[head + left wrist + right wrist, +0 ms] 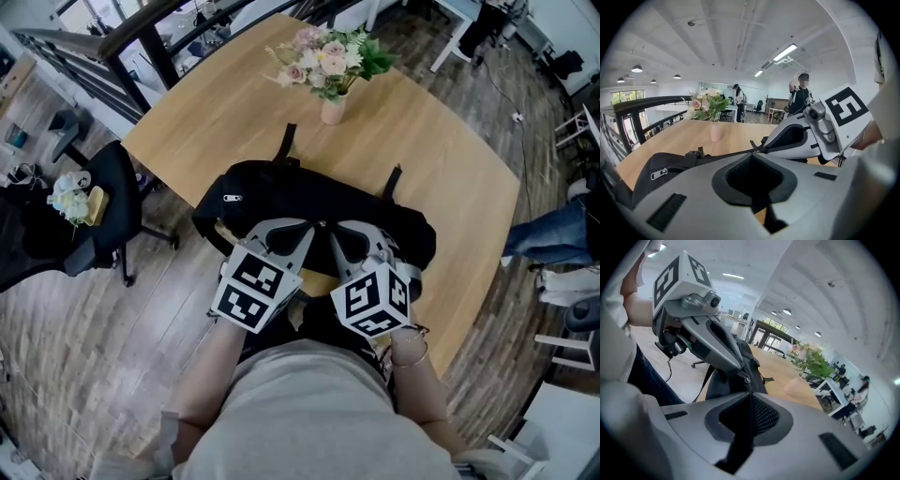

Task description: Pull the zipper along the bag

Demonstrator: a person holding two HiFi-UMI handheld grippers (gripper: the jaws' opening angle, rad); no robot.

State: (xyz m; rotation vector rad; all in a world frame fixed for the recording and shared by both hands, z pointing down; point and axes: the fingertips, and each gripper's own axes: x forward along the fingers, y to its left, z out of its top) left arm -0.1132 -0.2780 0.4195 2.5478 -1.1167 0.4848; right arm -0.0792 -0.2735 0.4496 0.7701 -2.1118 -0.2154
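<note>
A black bag [281, 192] lies on the round wooden table [450, 178], close to its near edge. Both grippers meet at the middle of the bag's top seam. My left gripper [313, 226] is shut, its tips pinching the bag fabric [757, 371] beside a small metal zipper slider [746, 379]. My right gripper [331, 226] is shut on a thin black strip, apparently the zipper pull, which runs between its pads [761, 416]. From the left gripper view, the right gripper [764, 146] touches the bag's top edge just ahead of my left gripper [752, 157]. A second silver pull [232, 199] sits on the bag's left end.
A pale vase of pink and white flowers [330, 70] stands on the table behind the bag. A black office chair [103, 216] is left of the table. A person's leg [553, 234] shows at the right. People [800, 96] stand far off in the room.
</note>
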